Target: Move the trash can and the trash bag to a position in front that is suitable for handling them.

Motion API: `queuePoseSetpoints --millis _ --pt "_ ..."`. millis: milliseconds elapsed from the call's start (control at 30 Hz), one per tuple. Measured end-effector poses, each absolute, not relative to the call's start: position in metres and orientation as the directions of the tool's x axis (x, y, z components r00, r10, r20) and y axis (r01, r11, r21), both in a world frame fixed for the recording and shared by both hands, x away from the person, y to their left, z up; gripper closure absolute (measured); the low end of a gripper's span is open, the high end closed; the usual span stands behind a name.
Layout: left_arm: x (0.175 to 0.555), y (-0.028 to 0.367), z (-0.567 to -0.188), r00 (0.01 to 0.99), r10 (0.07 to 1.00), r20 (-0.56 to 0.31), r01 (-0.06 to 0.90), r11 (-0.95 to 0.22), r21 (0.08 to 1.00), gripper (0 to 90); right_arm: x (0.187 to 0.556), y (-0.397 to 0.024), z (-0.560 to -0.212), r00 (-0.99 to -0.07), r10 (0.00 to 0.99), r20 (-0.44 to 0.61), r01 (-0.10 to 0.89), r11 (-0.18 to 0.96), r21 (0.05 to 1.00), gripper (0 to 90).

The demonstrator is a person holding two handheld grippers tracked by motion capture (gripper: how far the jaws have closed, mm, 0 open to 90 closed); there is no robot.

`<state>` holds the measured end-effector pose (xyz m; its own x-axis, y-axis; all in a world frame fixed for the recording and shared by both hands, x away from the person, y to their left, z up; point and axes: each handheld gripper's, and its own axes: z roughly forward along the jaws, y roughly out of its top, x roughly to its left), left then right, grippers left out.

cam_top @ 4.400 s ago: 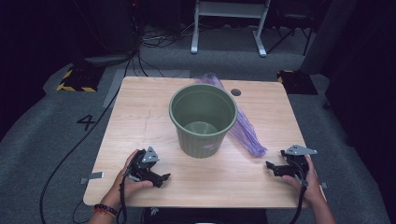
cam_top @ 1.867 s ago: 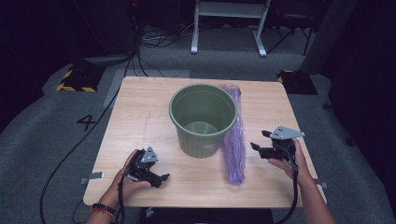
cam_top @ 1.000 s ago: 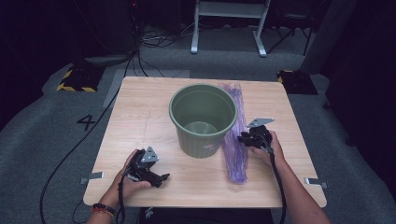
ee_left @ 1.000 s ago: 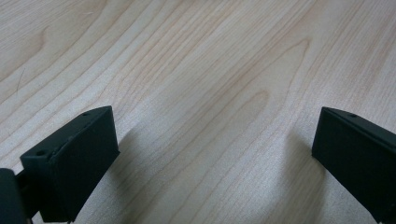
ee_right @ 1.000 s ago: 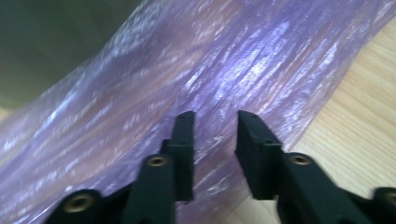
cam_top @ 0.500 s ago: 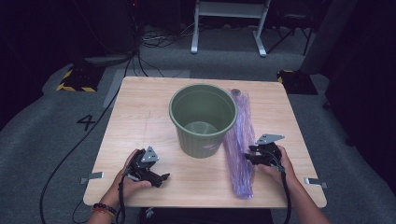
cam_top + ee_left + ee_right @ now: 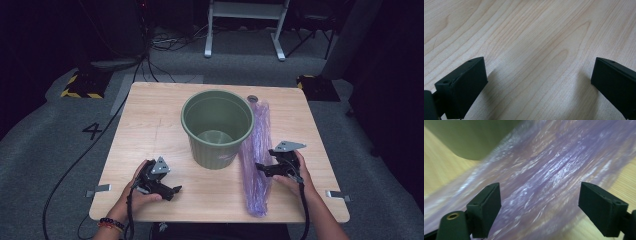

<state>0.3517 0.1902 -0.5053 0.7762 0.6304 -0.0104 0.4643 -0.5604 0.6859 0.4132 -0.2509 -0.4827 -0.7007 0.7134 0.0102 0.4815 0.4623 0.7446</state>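
Note:
A green plastic bucket stands upright at the middle of the wooden table. Just right of it lies a long crumpled purple plastic bag, stretched from the far edge toward the near edge. My right gripper is open at the bag's right side, jaws pointing left at it; in the right gripper view the purple bag spans the gap between the jaws, with the bucket behind. My left gripper rests open near the front left, above bare table wood.
A round hole sits in the tabletop near the far edge behind the bag. Grey floor surrounds the table, with cables and a white stand beyond the far edge.
The right gripper has come in from the right edge to the bag. The bag has swung from slanting behind the bucket to lying straight along its right side, and slid nearer. The left gripper stayed put.

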Motion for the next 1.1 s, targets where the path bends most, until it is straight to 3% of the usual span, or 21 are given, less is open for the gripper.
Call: queuePoseSetpoints --millis 167,267,433,633,800,1100 --pt "0.352 0.190 -0.505 0.776 0.630 -0.010 0.464 -0.560 0.686 0.2 0.423 -0.247 -0.492 -0.691 0.723 0.011 0.508 0.474 0.719 22.3" --pt "0.352 0.190 -0.505 0.776 0.631 -0.010 0.464 -0.560 0.686 0.2 0.425 -0.248 -0.497 -0.687 0.727 0.004 0.515 0.483 0.708 30.6" --pt "0.352 0.190 -0.505 0.774 0.633 -0.008 0.466 -0.561 0.684 0.2 0.423 -0.250 -0.494 -0.724 0.689 -0.001 0.484 0.509 0.712 62.1" --pt "0.352 0.190 -0.505 0.774 0.633 -0.008 0.466 -0.561 0.684 0.2 0.426 -0.251 -0.495 -0.749 0.662 0.023 0.470 0.508 0.722 85.1" --pt "0.352 0.190 -0.505 0.774 0.633 -0.008 0.466 -0.561 0.684 0.2 0.430 -0.255 -0.497 -0.754 0.654 0.067 0.480 0.478 0.736 89.2" --pt "0.352 0.190 -0.505 0.774 0.633 -0.009 0.467 -0.560 0.684 0.2 0.431 -0.256 -0.493 -0.735 0.676 0.057 0.459 0.434 0.775 90.0"
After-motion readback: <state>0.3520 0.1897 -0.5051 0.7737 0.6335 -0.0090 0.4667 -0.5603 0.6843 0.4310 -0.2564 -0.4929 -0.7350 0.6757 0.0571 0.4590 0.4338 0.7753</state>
